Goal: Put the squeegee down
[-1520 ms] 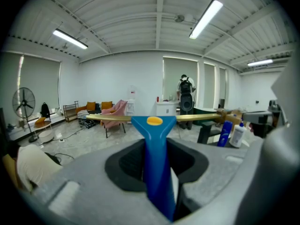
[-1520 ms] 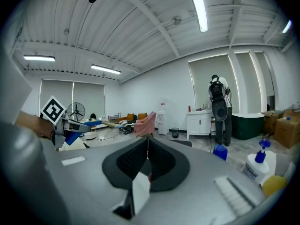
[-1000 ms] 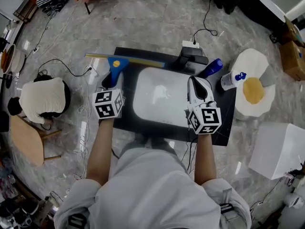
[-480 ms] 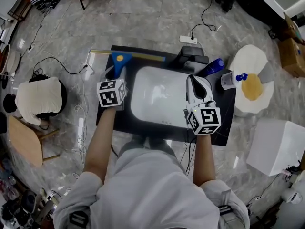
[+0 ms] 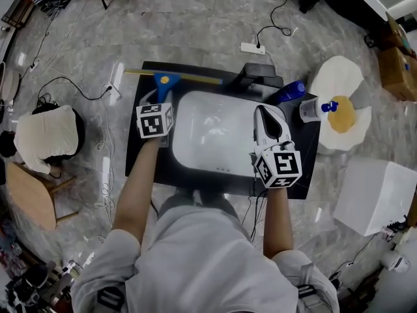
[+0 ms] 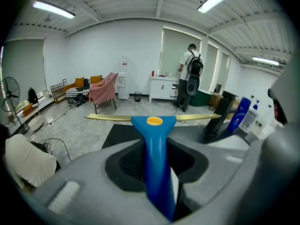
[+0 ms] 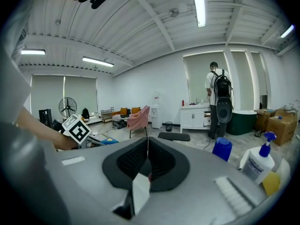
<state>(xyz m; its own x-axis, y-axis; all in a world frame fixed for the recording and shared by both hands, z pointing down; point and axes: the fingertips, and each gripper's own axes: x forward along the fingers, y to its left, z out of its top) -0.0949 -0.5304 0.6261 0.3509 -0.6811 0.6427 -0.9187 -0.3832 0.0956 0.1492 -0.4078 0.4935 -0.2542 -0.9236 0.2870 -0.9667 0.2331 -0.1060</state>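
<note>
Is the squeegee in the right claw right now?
No, the left claw clamps the squeegee by its blue handle; the right claw is shut, empty.

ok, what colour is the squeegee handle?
The squeegee handle is blue, with a yellow-orange dot. Clearest in the left gripper view.

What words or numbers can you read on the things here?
No words or numbers can be read anywhere.
Spray bottle: its label has print, but it is too blurred to read.
Cubes: only black-and-white square patterns, no letters.
</note>
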